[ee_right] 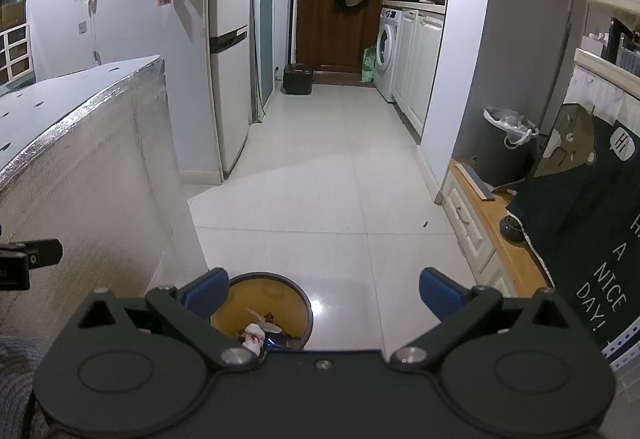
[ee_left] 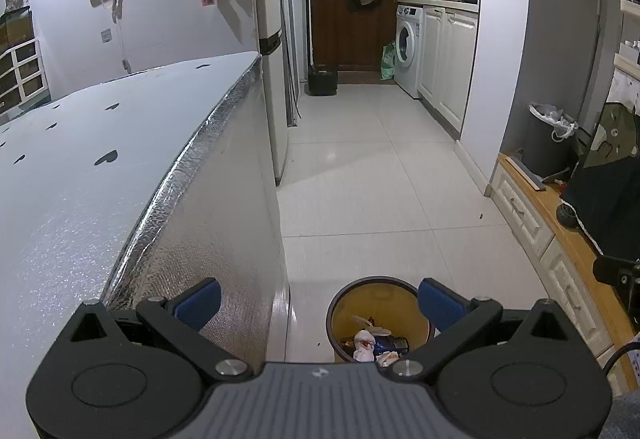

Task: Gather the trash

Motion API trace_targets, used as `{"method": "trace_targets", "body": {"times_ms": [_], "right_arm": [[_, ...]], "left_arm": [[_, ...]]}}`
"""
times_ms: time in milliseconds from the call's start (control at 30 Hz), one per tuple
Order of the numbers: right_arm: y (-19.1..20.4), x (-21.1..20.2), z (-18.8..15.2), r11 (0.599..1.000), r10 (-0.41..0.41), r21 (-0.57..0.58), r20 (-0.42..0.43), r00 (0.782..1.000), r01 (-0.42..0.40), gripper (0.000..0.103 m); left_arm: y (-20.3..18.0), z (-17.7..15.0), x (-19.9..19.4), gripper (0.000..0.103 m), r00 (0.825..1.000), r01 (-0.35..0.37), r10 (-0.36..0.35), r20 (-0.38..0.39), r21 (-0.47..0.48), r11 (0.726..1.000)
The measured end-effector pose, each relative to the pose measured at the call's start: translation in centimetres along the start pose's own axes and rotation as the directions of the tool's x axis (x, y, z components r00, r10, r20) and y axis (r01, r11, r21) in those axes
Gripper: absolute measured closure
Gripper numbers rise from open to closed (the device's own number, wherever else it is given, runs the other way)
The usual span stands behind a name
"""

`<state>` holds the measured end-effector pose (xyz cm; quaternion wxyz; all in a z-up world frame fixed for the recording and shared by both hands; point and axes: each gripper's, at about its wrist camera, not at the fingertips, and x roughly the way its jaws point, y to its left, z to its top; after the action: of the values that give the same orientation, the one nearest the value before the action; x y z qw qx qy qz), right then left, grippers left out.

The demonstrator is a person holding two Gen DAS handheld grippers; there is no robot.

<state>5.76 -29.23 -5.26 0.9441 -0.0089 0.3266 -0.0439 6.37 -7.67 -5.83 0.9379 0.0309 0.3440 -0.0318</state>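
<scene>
Left hand-held gripper [ee_left: 320, 305]: blue pads being held wide apart, released, nothing between them. Right hand-held gripper [ee_right: 324, 293]: likewise being held spread, nothing gripped.

Edges: the foil-wrapped counter [ee_left: 120, 175] is filling the left half of the left wrist view, its crinkled silver edge running from upper centre down to lower left. In the right wrist view the same counter is sitting at the left. A wide strip of pale tiled floor [ee_right: 320, 175] is lying open through the frame centre toward the brown door [ee_right: 332, 23] at the top. A low wooden-topped cabinet [ee_right: 492, 223] is bounding the right side.

Containers: a round bin [ee_left: 340, 303] with a yellow inner wall is standing on the floor at lower centre, just beside the counter's foot. Trash [ee_left: 364, 345] is lying in it: crumpled white paper and a dark blue wrapper. A dark bin with a white liner [ee_right: 504, 147] is standing on the cabinet at the right.
</scene>
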Motion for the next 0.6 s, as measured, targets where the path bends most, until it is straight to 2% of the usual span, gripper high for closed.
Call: {"method": "trace_targets", "body": {"times_ms": [600], "right_arm": [[0.03, 0.32, 0.0, 1.0, 0.0, -0.009, -0.014, 1.0, -0.001, 0.001]], "left_arm": [[-0.11, 0.03, 0.28, 0.0, 1.0, 0.01, -0.01, -0.009, 0.006, 1.0]]}}
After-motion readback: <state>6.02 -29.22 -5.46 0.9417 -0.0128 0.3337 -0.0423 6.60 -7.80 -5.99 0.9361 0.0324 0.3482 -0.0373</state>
